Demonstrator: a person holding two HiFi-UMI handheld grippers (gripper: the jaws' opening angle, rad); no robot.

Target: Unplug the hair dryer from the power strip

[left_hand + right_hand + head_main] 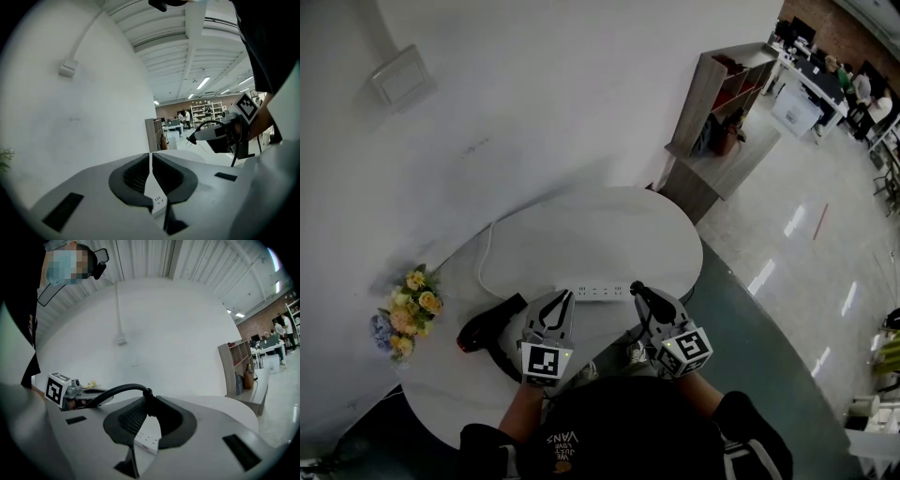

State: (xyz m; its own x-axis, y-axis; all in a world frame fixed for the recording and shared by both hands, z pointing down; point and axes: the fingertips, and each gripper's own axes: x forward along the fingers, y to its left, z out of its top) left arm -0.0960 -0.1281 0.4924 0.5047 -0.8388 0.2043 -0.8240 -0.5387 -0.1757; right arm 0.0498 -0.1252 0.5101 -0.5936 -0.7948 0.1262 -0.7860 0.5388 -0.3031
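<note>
While hovering over round table point(609, 234), w/ hair dryer point(492, 326) at left and power strip point(591, 292) centre: keep L gripper point(565, 296) pinched shut, empty, and R gripper point(639, 291) clamped on plug point(149, 403). Looks free of strip, so lower cord point(110, 393) gently, no yanking.

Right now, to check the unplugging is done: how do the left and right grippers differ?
The left gripper has its jaws shut on nothing; the right gripper clamps the black plug. The left gripper sits over the left end of the power strip, the right gripper just beyond its right end, plug out of it. Both hover above the white table.
</note>
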